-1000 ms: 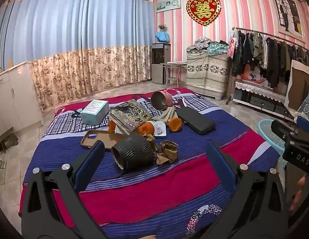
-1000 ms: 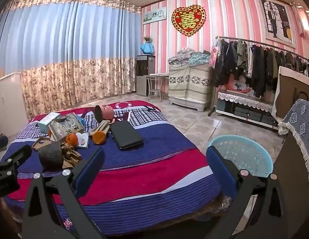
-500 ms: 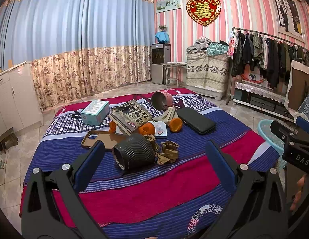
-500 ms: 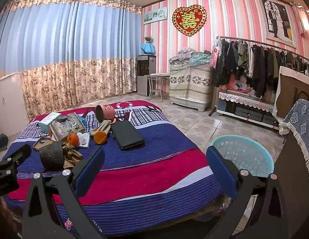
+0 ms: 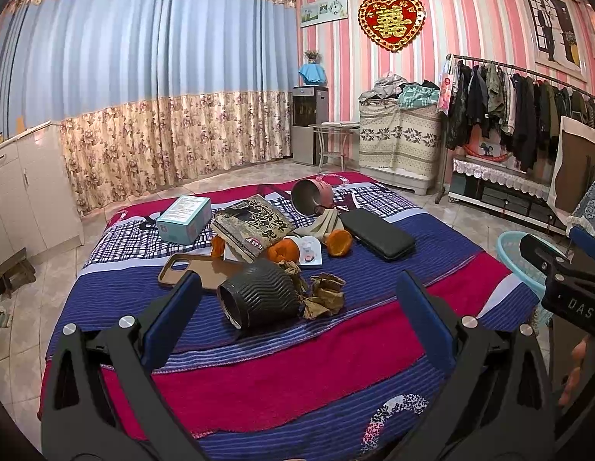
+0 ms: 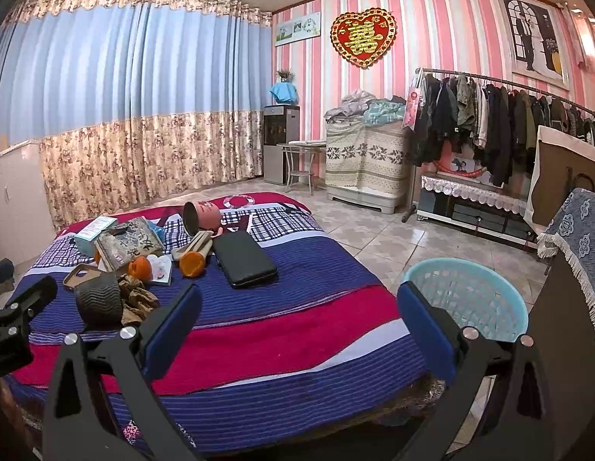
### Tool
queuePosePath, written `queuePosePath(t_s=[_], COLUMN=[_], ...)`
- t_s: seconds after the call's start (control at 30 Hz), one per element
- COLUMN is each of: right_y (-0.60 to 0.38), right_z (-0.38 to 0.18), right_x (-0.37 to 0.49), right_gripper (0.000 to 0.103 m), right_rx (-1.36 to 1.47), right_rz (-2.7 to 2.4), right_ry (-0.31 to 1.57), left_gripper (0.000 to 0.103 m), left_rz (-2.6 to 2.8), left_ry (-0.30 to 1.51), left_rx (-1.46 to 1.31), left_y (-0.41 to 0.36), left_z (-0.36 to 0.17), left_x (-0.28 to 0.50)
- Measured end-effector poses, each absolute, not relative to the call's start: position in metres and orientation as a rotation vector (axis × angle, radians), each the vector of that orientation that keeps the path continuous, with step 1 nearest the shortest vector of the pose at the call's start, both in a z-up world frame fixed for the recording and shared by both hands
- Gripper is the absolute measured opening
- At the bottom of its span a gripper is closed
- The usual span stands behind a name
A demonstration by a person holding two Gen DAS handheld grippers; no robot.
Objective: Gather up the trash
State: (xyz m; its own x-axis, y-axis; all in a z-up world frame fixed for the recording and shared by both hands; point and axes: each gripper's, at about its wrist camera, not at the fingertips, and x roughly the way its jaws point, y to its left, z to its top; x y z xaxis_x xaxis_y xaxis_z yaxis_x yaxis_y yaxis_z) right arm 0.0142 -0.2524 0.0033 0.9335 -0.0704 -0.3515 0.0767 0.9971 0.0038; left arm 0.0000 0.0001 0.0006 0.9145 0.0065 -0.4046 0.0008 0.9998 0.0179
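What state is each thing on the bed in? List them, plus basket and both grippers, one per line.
Black ribbed cup: tipped on its side, mouth toward the camera.
Pink cup: on its side, mouth showing.
Brown crumpled paper: scrunched, touching the ribbed cup.
Orange peels: loose pieces.
Phone case: flat, empty.
Black wallet case: shut, flat.
Teal box: shut.
Basket: upright on the floor; nothing visible inside.
Left gripper: jaws open, empty.
Right gripper: jaws open, empty.

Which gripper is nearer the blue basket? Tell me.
Right. The right gripper hangs open with the blue basket just past its right fingertip. The left gripper, also open, faces the bed's clutter, with the basket off beyond the right gripper.
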Motion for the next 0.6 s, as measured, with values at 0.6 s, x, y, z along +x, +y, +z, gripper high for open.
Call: queuePosePath(t_s=[0.6], right_y=[-0.253], right_z=[-0.002], right_x=[0.015], right_gripper=[0.099], right_rx=[0.015], right_rz=[-0.077], right_ry=[0.357], left_gripper=[0.098], left_rz=[0.005], left_ry=[0.409], left_rx=[0.012], left_y=[0.009], left_z=[0.014], left_x=[-0.008])
